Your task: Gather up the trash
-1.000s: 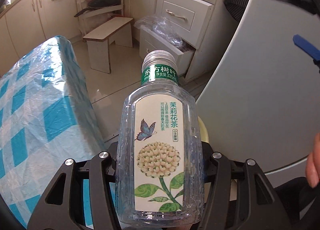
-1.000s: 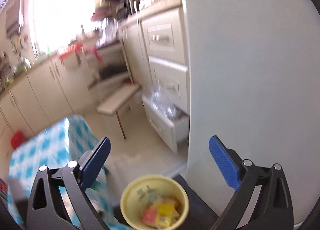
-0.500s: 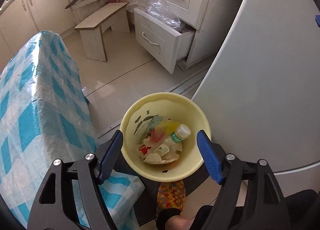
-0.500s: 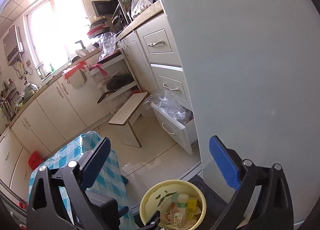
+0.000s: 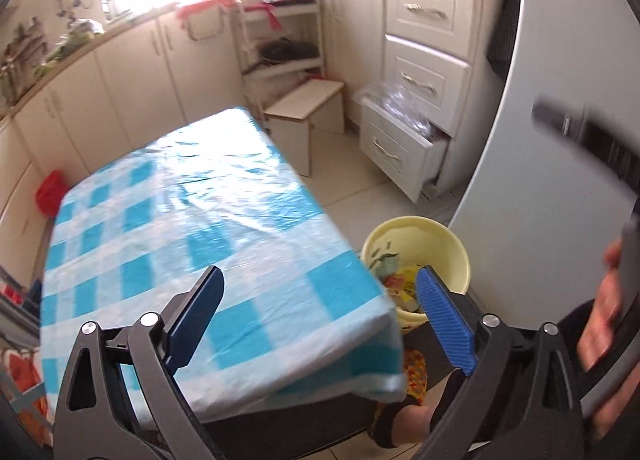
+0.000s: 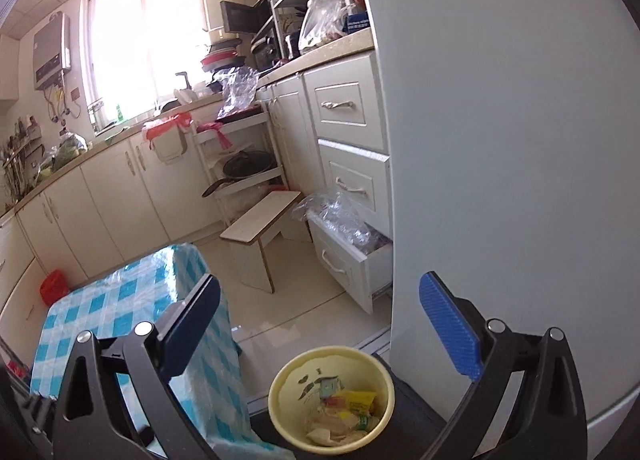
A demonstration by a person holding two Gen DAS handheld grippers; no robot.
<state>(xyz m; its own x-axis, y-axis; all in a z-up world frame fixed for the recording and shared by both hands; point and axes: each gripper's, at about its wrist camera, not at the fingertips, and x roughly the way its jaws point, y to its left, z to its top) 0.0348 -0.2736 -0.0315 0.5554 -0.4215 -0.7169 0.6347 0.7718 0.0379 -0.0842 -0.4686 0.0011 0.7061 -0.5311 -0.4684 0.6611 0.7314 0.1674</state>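
Left wrist view first: the left gripper (image 5: pixel 320 314) is angled down over the corner of a table (image 5: pixel 192 227) covered in a blue-and-white checked cloth. Its jaws are spread wide and opening, with nothing between them. Just past the table corner sits one yellow bin (image 5: pixel 416 256) on the floor, holding a pile of trash (image 5: pixel 394 284) made of colorful wrappers. I can't count the pieces, it's too blurry there. At the right edge, one hand (image 5: pixel 604 324) grips something dark and curved, probably the other tool, but motion blur makes it hard to say. Behind that is a big white fridge door (image 5: pixel 540 59). One small wooden stool (image 5: pixel 306 107) stands by a stack of three drawers (image 5: pixel 424 71), the bottom one pulled out and stuffed with clear plastic.

Right wrist view: the right gripper (image 6: pixel 320 324) points slightly downward toward the floor, jaws wide apart and empty. The same single yellow bin (image 6: pixel 332 396) sits low in the middle, between the table (image 6: pixel 120 308) and the fridge (image 6: pixel 500 139). Here the trash (image 6: pixel 340 416) shows wrappers plus what looks like one clear bottle with a green band.
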